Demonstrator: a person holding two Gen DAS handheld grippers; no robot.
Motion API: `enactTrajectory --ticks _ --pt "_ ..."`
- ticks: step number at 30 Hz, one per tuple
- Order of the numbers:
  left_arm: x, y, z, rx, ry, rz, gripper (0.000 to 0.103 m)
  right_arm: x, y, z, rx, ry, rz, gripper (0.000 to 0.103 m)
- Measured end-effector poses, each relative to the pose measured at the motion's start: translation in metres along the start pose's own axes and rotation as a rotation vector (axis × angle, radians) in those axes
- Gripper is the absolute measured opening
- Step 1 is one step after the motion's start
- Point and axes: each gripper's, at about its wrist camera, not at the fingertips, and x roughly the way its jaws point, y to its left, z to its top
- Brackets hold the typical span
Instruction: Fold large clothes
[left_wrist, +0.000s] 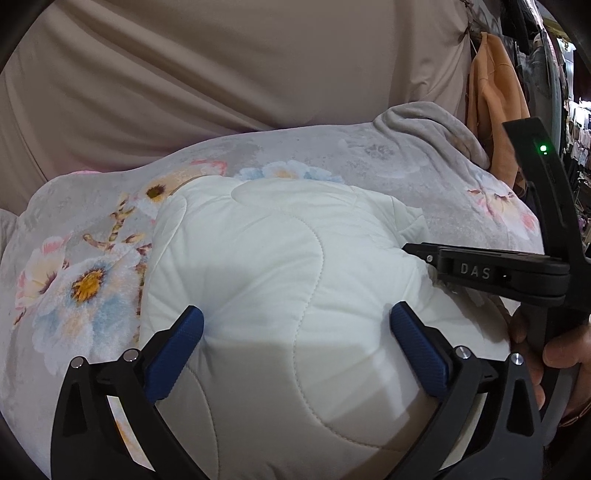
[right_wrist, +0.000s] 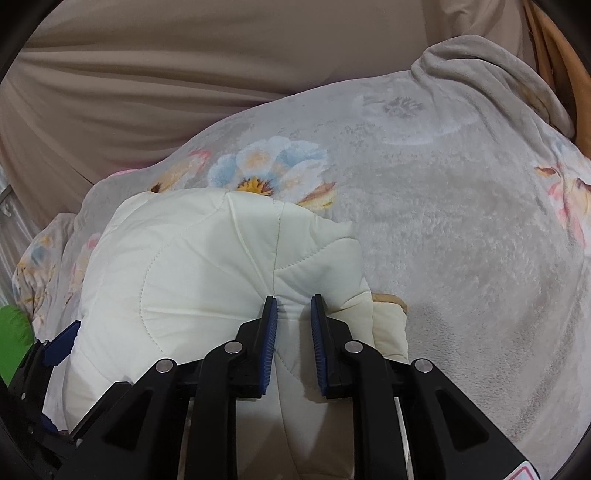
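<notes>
**Two sets of fingers on one white quilted garment**

Two grippers, both mine, sit on the white quilted garment (left_wrist: 280, 295), which lies bundled in a puffy heap on a grey floral blanket (left_wrist: 388, 162). My left gripper (left_wrist: 295, 325) is spread wide, its blue pads (left_wrist: 175, 354) standing apart with the padded cloth bulging up between them; both tips touch the fabric at the sides, but nothing is pinched. My right gripper (right_wrist: 293, 306) is nearly closed, its fingers (right_wrist: 267, 339) clamped on a raised ridge of the same garment near its right edge, where a beige-trimmed piece (right_wrist: 388, 321) peeks out just beside it. From the left camera, the right gripper shows at the garment's right side, held by a hand (left_wrist: 554, 354). Beige draped cloth (left_wrist: 221, 74) fills the background behind the blanket, with an orange garment (left_wrist: 495, 103) hanging to the right.
</notes>
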Motion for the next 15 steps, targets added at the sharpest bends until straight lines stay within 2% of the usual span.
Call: enactTrajectory --ticks 3,4,6,10,13,15 --pt "-0.019 0.007 0.003 -0.012 0.02 0.001 0.098 -0.031 0.004 0.0 0.024 -0.042 -0.016 0.03" --pt "-0.028 0.011 0.003 -0.025 0.025 0.004 0.098 -0.048 0.004 -0.003 0.051 -0.061 0.012 0.044" --pt "-0.048 0.019 0.001 -0.054 0.03 0.002 0.098 -0.075 -0.002 -0.011 0.102 -0.082 0.055 0.063" --pt "-0.073 0.03 -0.005 -0.098 0.04 -0.016 0.098 -0.11 -0.027 -0.037 0.195 -0.082 0.062 0.07" --pt "-0.081 0.035 -0.01 -0.118 0.067 -0.02 0.098 -0.109 -0.048 -0.059 0.279 -0.025 0.1 0.071" --pt "-0.081 0.04 -0.016 -0.138 0.093 -0.022 0.098 -0.103 -0.058 -0.073 0.33 0.008 0.161 0.072"
